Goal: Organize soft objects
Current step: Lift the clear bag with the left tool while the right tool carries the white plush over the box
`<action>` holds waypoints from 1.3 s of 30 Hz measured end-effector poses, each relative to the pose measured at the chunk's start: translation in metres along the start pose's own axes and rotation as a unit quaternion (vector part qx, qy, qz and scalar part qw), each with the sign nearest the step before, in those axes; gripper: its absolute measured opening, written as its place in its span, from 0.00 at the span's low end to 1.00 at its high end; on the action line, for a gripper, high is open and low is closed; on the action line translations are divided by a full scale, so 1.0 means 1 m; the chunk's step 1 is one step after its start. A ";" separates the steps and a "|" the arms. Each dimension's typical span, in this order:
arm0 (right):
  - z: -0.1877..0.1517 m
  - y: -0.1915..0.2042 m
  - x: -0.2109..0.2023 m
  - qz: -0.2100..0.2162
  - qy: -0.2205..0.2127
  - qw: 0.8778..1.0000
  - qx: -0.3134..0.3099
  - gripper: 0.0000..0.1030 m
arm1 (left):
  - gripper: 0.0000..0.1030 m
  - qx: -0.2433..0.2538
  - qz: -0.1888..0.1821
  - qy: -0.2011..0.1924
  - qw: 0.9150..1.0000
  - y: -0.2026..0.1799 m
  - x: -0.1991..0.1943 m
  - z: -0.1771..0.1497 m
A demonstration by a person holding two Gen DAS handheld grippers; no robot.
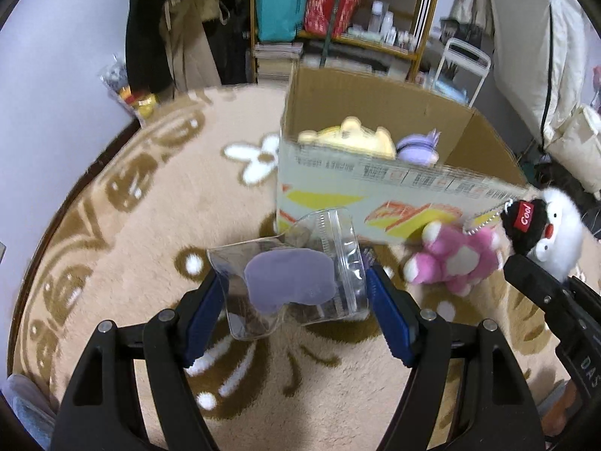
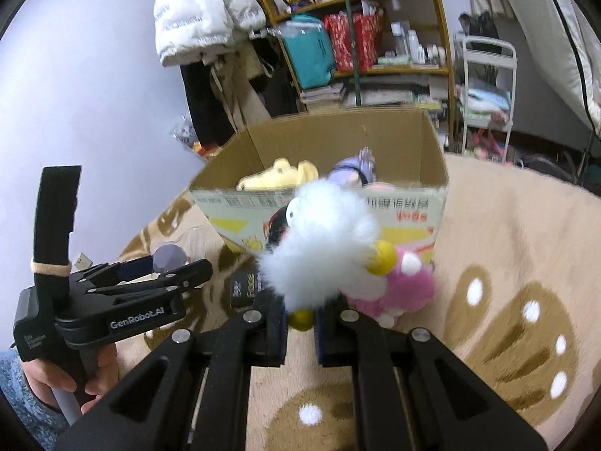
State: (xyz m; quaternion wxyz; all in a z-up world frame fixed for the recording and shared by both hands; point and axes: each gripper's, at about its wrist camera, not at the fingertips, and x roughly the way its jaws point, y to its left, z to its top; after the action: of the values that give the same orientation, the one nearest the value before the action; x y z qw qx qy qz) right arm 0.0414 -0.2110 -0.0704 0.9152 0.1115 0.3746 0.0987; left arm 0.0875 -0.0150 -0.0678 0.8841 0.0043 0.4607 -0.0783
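While the left gripper point(image 1: 296, 297) pinched a clear pouch point(image 1: 300, 274) holding a purple pad point(image 1: 289, 282) above the rug point(image 1: 150, 225), the right gripper point(image 2: 300, 323) clamped a white fluffy toy point(image 2: 323, 244) near the cardboard box point(image 2: 405, 206). A pink plush point(image 1: 454, 259) hung beside that toy. Inside the box lay a yellow plush point(image 1: 349, 137) and a purple plush point(image 1: 417, 146).
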 end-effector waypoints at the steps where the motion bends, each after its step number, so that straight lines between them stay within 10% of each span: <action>1: 0.002 0.002 -0.002 0.002 -0.006 1.000 -0.001 0.11 | 0.72 -0.002 -0.005 -0.013 1.000 -0.001 -0.007 0.001; 19: 0.054 0.007 -0.031 0.006 -0.085 0.996 -0.039 0.11 | 0.72 0.041 0.005 -0.181 0.983 -0.009 -0.076 0.055; 39: 0.066 -0.017 0.022 -0.006 -0.054 0.998 -0.043 0.11 | 0.73 0.054 -0.025 -0.134 0.989 -0.016 -0.001 0.094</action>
State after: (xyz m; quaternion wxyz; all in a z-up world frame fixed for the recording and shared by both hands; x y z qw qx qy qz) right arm 0.1051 -0.2298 -0.0432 0.9385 0.0749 0.3208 0.1034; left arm 0.1616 -0.0384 -0.0117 0.9340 0.0299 0.3331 -0.1254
